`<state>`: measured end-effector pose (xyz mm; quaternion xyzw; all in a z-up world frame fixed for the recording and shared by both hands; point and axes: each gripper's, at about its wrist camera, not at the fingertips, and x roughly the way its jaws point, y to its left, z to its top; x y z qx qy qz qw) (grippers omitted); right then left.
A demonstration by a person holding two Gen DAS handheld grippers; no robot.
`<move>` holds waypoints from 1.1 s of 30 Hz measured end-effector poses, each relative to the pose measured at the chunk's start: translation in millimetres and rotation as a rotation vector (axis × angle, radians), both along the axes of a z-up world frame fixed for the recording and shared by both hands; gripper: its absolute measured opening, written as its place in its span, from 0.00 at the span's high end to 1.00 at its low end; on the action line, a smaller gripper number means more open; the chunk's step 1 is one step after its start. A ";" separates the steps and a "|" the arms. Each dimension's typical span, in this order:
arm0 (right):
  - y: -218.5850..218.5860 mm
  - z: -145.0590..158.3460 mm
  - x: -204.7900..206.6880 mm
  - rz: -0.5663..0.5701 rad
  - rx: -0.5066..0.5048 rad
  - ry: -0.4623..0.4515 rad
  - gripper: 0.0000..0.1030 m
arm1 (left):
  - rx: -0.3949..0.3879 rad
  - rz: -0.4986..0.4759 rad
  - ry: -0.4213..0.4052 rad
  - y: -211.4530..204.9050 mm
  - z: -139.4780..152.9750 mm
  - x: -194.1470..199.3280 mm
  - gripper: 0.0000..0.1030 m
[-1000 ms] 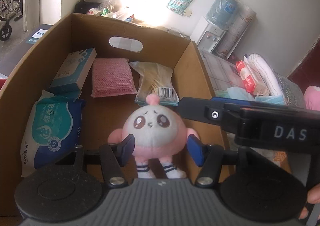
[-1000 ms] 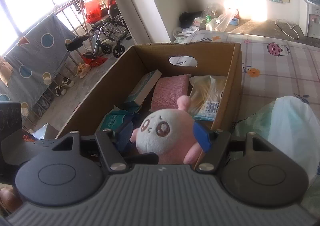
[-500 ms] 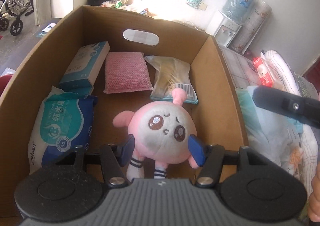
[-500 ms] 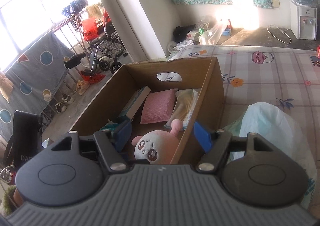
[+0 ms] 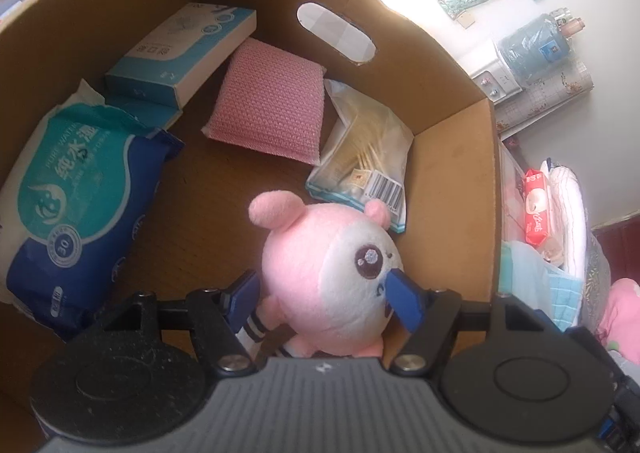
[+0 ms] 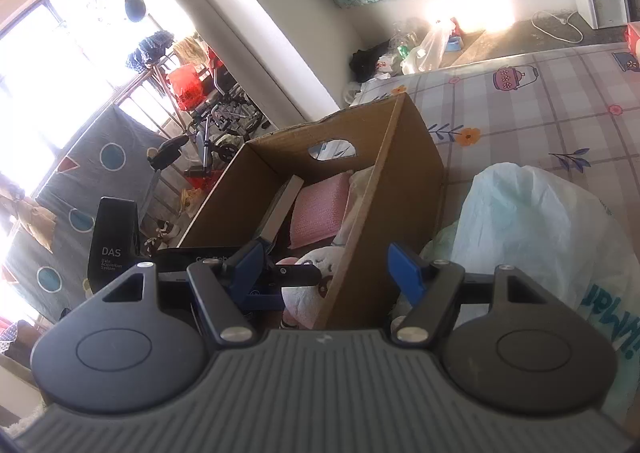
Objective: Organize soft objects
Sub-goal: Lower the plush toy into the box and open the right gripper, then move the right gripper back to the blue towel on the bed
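Note:
A round pink and white plush toy (image 5: 332, 273) lies low in the cardboard box (image 5: 452, 173), near its right wall, turned on its side. My left gripper (image 5: 322, 289) straddles it and its jaws are opening: the right pad still brushes the toy's face, the left pad stands a little off it. My right gripper (image 6: 326, 269) hangs open outside the box (image 6: 400, 189), over its near right corner, with nothing between its fingers. In the right wrist view the plush toy (image 6: 308, 293) peeks out behind the box wall.
In the box lie a blue wet-wipes pack (image 5: 76, 193), a teal tissue box (image 5: 180, 53), a pink sponge (image 5: 268, 101) and a bag of cotton swabs (image 5: 364, 157). A pale plastic bag (image 6: 540, 233) and a red wipes pack (image 5: 536, 209) sit right of the box.
My left gripper sank deeper into the box and rolled, the plush tipped sideways and the jaws widened. My right gripper drew off the plush and back out over the box's right wall.

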<state>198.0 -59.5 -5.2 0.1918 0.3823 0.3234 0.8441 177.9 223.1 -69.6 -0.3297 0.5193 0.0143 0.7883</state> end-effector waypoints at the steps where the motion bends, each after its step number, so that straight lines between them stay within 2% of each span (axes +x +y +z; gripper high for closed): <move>1: -2.0 -2.1 0.9 -0.004 0.005 0.007 0.33 | -0.011 -0.002 0.003 -2.4 -1.3 0.1 0.32; 5: -9.1 -7.7 1.6 -0.014 0.017 0.031 0.33 | -0.009 0.005 0.009 -9.8 -2.1 -1.9 0.33; 11: -15.3 -8.5 -0.8 -0.026 0.026 0.041 0.33 | -0.053 0.034 0.026 -3.7 -7.0 -9.0 0.33; 19: -21.1 -3.0 -12.9 -0.053 0.002 0.035 0.31 | -0.013 0.047 -0.022 1.1 9.4 -21.9 0.31; 28: -38.8 -0.8 -34.5 -0.098 -0.005 0.035 0.30 | 0.087 0.006 -0.140 -17.0 47.5 -48.8 0.29; 33: -56.3 -1.5 -46.7 -0.131 -0.004 0.028 0.30 | 0.183 -0.045 -0.232 -43.0 74.5 -62.4 0.29</move>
